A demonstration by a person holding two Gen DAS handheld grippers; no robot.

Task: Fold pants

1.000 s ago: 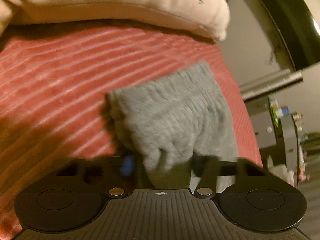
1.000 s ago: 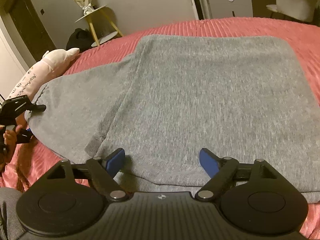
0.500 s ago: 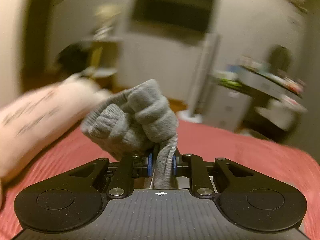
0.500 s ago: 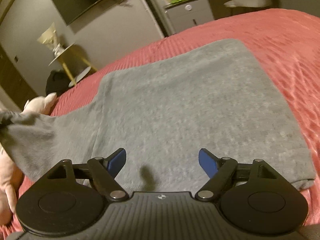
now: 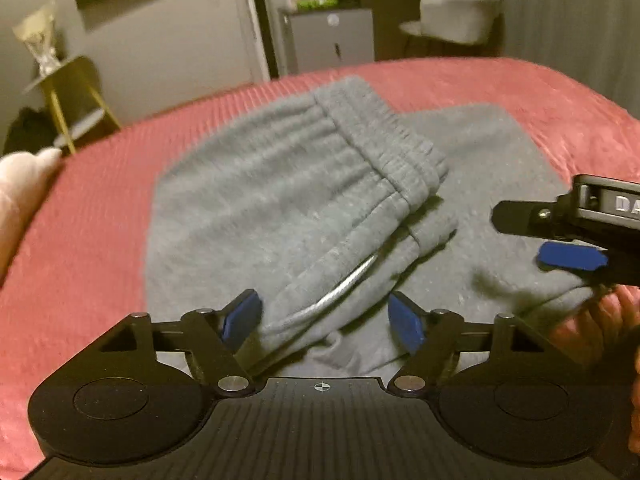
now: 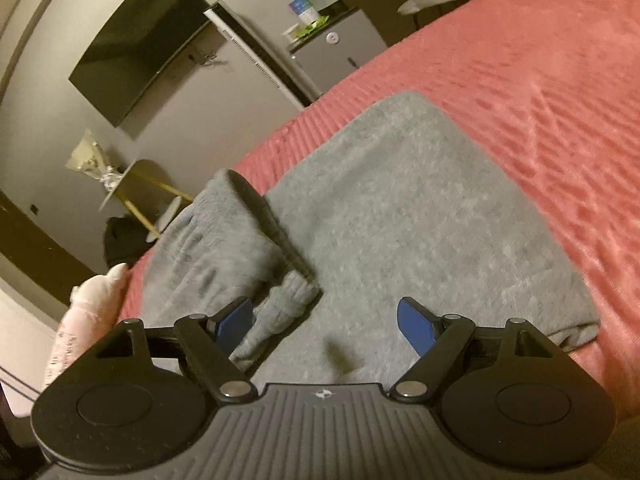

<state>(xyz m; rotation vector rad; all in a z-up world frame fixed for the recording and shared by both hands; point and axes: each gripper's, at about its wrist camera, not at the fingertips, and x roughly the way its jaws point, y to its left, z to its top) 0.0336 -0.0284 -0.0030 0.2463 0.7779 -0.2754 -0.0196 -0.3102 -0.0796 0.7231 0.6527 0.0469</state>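
Grey sweatpants (image 5: 288, 208) lie on the red bedspread (image 5: 80, 240), with the ribbed-cuff leg end (image 5: 384, 148) folded over onto the rest. My left gripper (image 5: 324, 320) is open just above the near edge of the folded cloth, holding nothing. My right gripper (image 6: 326, 326) is open and empty over the pants (image 6: 400, 216); the folded-over part with its cuff (image 6: 288, 300) lies by its left finger. The right gripper also shows at the right edge of the left wrist view (image 5: 572, 240), open, above the pants' right side.
A pale pink plush pillow (image 6: 88, 312) lies at the bed's left. Past the bed's far edge stand a gold side table (image 5: 68, 92), a grey cabinet (image 5: 332, 36), a wall TV (image 6: 140, 44) and a chair (image 5: 460, 12).
My left gripper carried the leg end over, laid it on the pants and opened. My right gripper stayed open and shifted slightly over the cloth.
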